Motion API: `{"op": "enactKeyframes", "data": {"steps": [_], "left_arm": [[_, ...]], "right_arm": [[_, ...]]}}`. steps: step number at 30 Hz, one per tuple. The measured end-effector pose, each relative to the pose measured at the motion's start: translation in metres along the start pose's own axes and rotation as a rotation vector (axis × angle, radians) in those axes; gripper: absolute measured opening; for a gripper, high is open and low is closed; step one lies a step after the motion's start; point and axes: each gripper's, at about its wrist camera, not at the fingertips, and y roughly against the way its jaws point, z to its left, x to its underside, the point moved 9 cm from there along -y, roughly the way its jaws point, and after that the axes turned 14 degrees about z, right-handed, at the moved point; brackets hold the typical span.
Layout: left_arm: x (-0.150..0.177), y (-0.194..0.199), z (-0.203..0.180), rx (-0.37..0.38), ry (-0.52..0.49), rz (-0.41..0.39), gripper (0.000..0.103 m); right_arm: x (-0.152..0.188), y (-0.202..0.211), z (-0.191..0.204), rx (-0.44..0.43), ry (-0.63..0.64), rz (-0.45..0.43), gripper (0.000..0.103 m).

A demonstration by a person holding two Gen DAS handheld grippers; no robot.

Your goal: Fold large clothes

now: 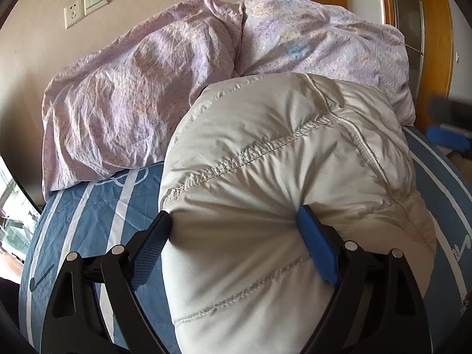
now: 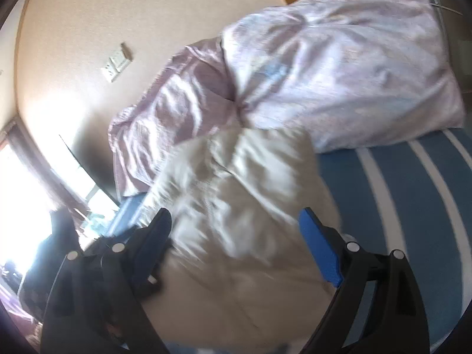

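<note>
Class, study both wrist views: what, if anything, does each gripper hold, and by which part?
The left gripper has its wide jaws pressed around a puffy fold of the white quilted jacket. The right gripper straddles the jacket, but blur hides any grip.

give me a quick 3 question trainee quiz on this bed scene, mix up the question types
1. True or false: the left gripper has its jaws set wide around a bulge of the white puffer jacket.
2. Multiple choice: what lies behind the jacket, against the wall? A) a cardboard box B) a lilac floral duvet C) a stack of towels
3. Fill in: the bed sheet under the jacket is ____ with white stripes.

Key
1. True; the padding fills the gap between the fingers.
2. B
3. Blue
</note>
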Motion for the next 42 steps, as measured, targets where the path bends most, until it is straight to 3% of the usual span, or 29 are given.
{"op": "enactKeyframes", "data": {"steps": [5,10,15,17,21,24,27,30,34,37,42], "left_arm": [[-0.001,-0.003,-0.006,-0.021,-0.007,-0.01,0.087],[-0.005,-0.005,-0.018,-0.039,-0.02,-0.032,0.088],[-0.011,-0.007,-0.03,-0.066,-0.025,-0.064,0.089],[-0.009,0.0,-0.023,-0.043,-0.014,-0.066,0.09],[0.0,0.016,-0.007,-0.048,-0.01,-0.076,0.09],[0.008,0.033,0.004,-0.071,-0.013,-0.082,0.095],[0.018,0.049,0.015,-0.118,-0.004,-0.098,0.102],[0.036,0.069,0.023,-0.142,0.002,-0.109,0.102],[0.06,0.087,0.032,-0.164,0.034,-0.088,0.102],[0.075,0.095,0.038,-0.159,0.074,-0.058,0.102],[0.093,0.11,0.036,-0.141,0.116,-0.033,0.102]], "right_arm": [[-0.028,-0.025,0.01,-0.035,-0.035,0.0,0.089],[-0.03,-0.082,-0.034,0.048,-0.151,0.112,0.088],[-0.018,-0.103,-0.049,0.135,-0.127,0.143,0.088],[-0.014,-0.093,-0.047,0.12,-0.132,0.148,0.086],[0.007,-0.046,-0.029,0.102,-0.06,0.072,0.086],[0.031,-0.033,-0.014,0.101,-0.007,0.075,0.092],[0.05,-0.051,-0.019,0.224,0.033,0.147,0.094],[0.051,-0.033,-0.018,0.249,0.009,0.107,0.095],[0.061,0.013,-0.002,0.412,0.073,-0.026,0.101],[0.074,0.036,0.011,0.513,0.113,-0.068,0.101],[0.095,0.05,0.024,0.506,0.094,-0.053,0.101]]}}
